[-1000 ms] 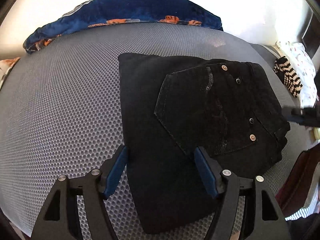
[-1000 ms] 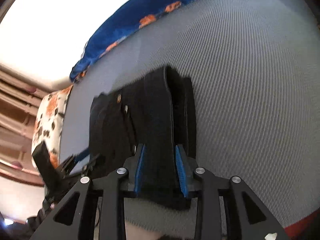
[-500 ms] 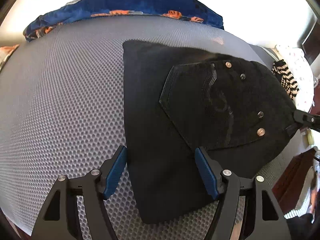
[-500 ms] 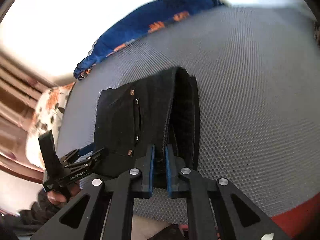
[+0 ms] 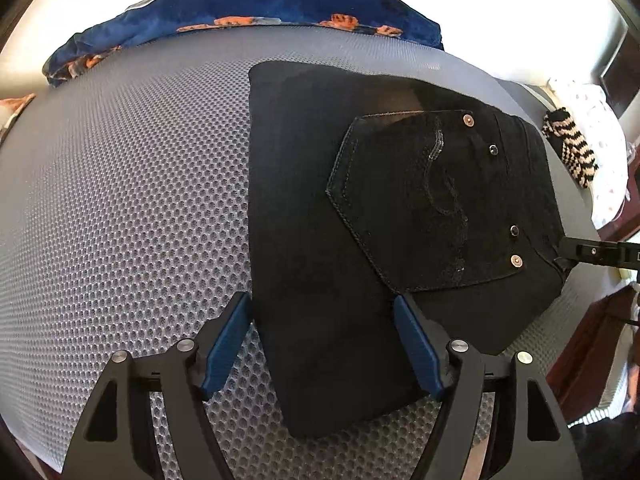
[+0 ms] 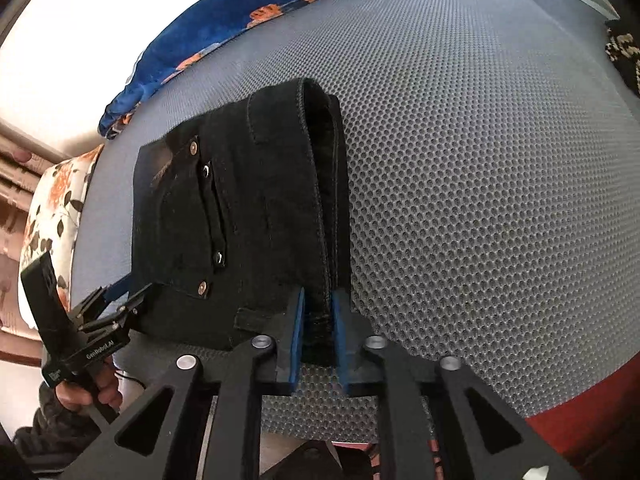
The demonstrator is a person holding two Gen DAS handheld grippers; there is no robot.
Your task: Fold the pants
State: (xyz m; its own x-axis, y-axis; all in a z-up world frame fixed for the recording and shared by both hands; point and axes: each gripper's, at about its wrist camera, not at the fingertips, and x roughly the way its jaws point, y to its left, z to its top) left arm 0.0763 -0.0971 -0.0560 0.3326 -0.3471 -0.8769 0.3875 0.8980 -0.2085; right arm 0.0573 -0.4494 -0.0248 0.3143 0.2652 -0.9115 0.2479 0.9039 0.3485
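Note:
Black folded pants lie on the grey mesh mattress, back pocket and rivets facing up. My left gripper straddles their near corner, its jaws wide and still opening, pads clear of the cloth. At the right edge my right gripper meets the waistband. In the right wrist view the pants show a thick rolled waistband edge running between the blue pads of my right gripper; those jaws are opening a little while the cloth still fills the gap. The left gripper sits at the pants' far left corner.
A blue blanket with orange prints lines the mattress's far edge. A black-and-cream striped item and white dotted cloth lie at the right. A floral pillow and a person's hand are at the left. Bare mesh spreads to the right.
The right gripper's jaws pinched narrow on the waistband edge, then widened slightly. The waistband end now lies flatter and more spread. The left gripper has barely moved.

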